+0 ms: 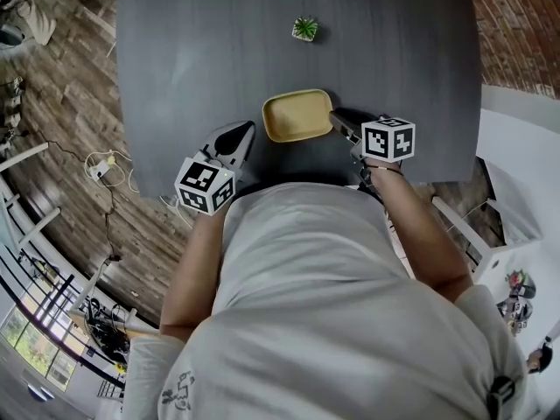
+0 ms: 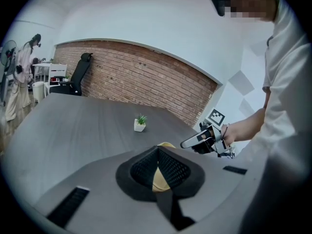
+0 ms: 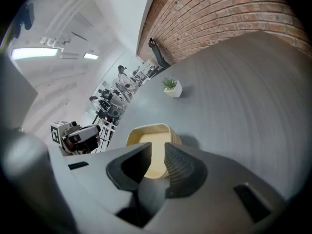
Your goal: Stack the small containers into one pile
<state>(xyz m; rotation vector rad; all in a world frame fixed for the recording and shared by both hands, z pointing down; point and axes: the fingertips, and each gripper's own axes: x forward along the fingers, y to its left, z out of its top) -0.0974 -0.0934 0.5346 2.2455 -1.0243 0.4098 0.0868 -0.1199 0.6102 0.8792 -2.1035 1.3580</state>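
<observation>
a: the room had a brick wall [image 2: 146, 82] and a wood-plank floor [image 1: 61, 86], and a dark grey counter [image 1: 175, 59] filled the middle of it.

b: what stood on the counter?

a: a small potted plant [image 1: 305, 29] sat toward the far side, well apart from the rest. a tan container [image 1: 296, 116] with rounded corners lay upright near the person's edge, between the two tools. whether it was one piece or several nested, the views did not settle.

b: how was the left hand-held gripper [image 2: 158, 150]?

a: its jaws were together at the tips, with nothing pinched between them. it sat just beside the container's left side, and no view showed whether it touched. its marker cube [image 1: 205, 185] was near the person's body.

b: and the right hand-held gripper [image 3: 157, 150]?

a: its jaws stood apart. the container's near edge showed in the gap between them, and neither pad was seen pressing on it. from above, its tip was at the container's right corner, with its marker cube [image 1: 388, 138] just behind.
</observation>
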